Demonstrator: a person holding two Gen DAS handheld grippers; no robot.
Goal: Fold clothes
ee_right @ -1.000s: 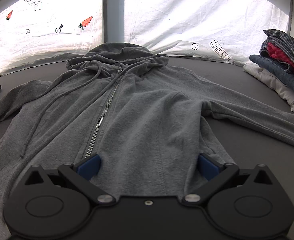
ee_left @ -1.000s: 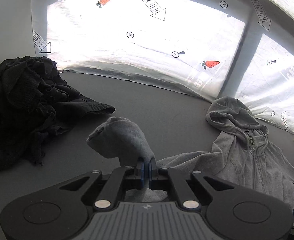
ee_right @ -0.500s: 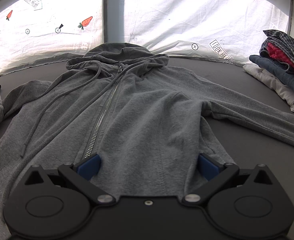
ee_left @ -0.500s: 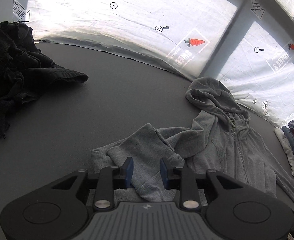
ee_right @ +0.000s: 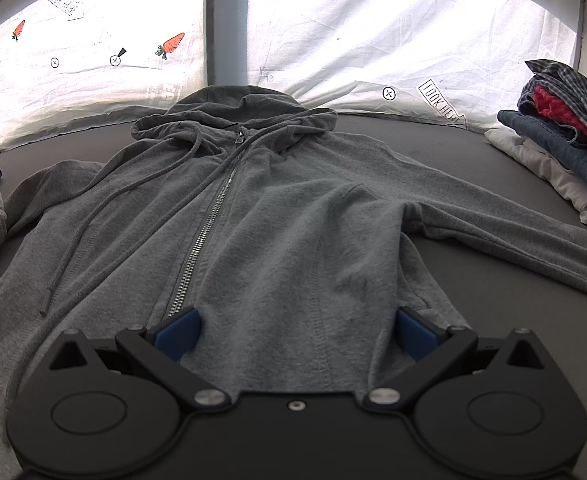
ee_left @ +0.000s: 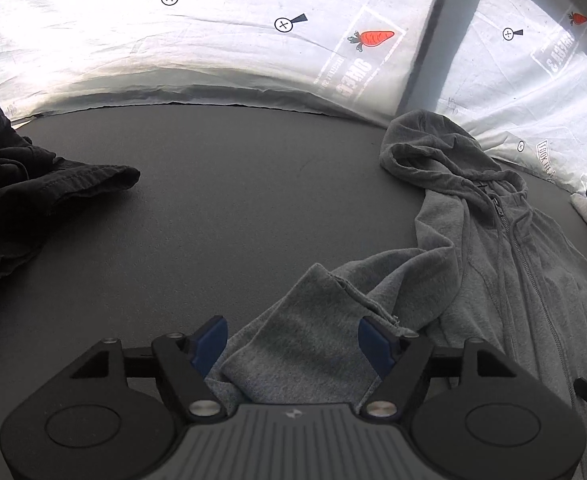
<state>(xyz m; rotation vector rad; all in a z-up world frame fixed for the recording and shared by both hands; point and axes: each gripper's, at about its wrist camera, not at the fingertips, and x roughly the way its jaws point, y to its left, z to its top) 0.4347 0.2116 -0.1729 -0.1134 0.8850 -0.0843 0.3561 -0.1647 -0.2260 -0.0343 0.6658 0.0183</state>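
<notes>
A grey zip-up hoodie [ee_right: 293,216] lies front-up on the dark table [ee_left: 221,184], hood toward the far wall. Its right sleeve stretches out to the right [ee_right: 505,232]. Its left sleeve [ee_left: 317,320] lies folded back on itself near the body, cuff end toward me. My left gripper [ee_left: 293,338] hovers open just over that sleeve cuff, holding nothing. My right gripper [ee_right: 295,330] stands open wide over the hoodie's lower hem, jaws to either side of the right front panel, nothing pinched.
A heap of black clothes [ee_left: 17,200] lies at the table's left. A stack of folded garments [ee_right: 561,140], plaid on top, sits at the far right. White printed sheeting [ee_left: 213,40] walls the back. Bare table lies between black heap and hoodie.
My left gripper, shut on the lifted sleeve cuff a second ago, has opened wide and let it drop onto the table. The left view has swung toward the hoodie. My right gripper has stayed put.
</notes>
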